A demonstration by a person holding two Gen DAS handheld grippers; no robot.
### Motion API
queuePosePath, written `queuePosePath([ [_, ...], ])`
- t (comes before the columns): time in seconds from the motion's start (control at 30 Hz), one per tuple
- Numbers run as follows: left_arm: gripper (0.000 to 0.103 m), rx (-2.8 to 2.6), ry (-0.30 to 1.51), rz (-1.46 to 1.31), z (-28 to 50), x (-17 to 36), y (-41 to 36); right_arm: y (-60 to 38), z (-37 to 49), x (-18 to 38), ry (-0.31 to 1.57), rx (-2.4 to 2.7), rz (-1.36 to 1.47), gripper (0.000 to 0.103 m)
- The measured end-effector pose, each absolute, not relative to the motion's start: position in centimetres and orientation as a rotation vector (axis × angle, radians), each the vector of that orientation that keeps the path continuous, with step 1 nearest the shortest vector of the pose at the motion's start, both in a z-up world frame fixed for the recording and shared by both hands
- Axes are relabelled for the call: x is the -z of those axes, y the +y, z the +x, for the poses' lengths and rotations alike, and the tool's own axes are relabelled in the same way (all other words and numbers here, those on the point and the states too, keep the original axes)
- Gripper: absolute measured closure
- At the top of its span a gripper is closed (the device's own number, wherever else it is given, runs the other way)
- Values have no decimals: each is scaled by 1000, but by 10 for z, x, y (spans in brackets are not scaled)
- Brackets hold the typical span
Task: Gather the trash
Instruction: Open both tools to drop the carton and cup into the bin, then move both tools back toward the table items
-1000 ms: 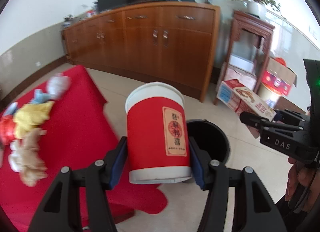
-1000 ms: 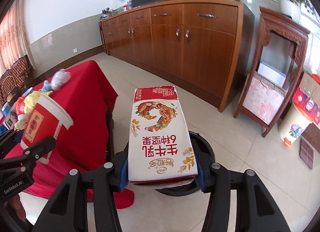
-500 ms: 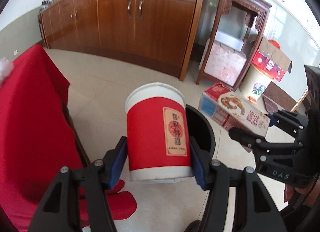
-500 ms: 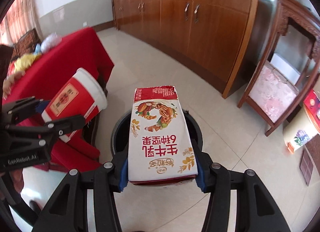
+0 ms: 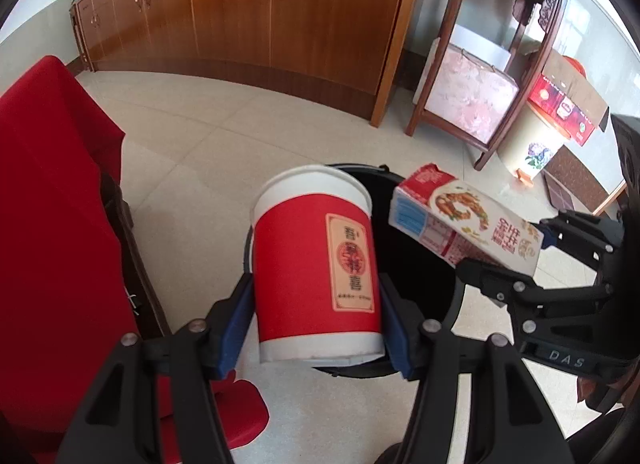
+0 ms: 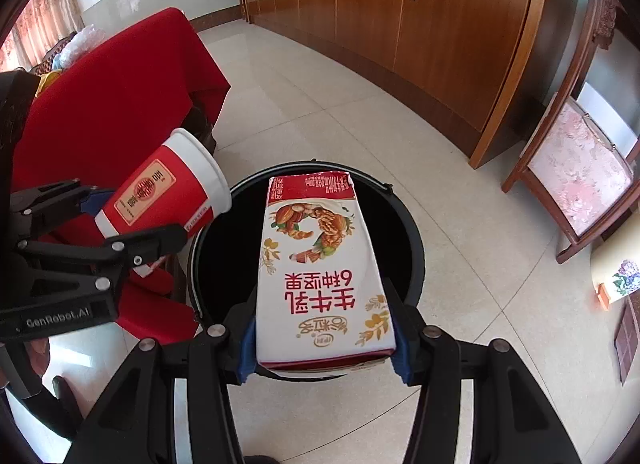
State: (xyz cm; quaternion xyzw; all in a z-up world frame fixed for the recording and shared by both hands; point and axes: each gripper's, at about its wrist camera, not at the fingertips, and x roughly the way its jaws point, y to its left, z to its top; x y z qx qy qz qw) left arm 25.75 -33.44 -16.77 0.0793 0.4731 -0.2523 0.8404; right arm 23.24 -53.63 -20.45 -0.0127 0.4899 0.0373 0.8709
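Observation:
My left gripper (image 5: 316, 328) is shut on a red paper cup (image 5: 316, 264) with a white rim, held tilted over the left edge of a black trash bin (image 5: 416, 284). My right gripper (image 6: 324, 340) is shut on a milk carton (image 6: 320, 264) with red ends and nut pictures, held over the open bin (image 6: 412, 240). The carton (image 5: 464, 224) and right gripper (image 5: 536, 260) show at the right of the left wrist view. The cup (image 6: 168, 192) and left gripper (image 6: 132, 220) show at the left of the right wrist view.
A table with a red cloth (image 5: 48, 200) stands left of the bin, with more trash (image 6: 76, 44) at its far end. A long wooden cabinet (image 5: 280, 4) lines the back wall. A wooden stand (image 5: 492, 64) and boxes (image 5: 568, 100) are at the right.
Both grippers have moved forward and tilted down toward the bin. The cup and carton now hang over its opening. The bin looks larger and closer.

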Motion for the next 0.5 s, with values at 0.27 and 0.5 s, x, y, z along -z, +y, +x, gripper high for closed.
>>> queuePosePath([
  [0.27,9,459,1014,156,265,178,-328,-555,249,233,1102,13,-21,11],
  [0.5,7,413,961,181,259,154,-315,-584,235,211,1067,129,84,0],
])
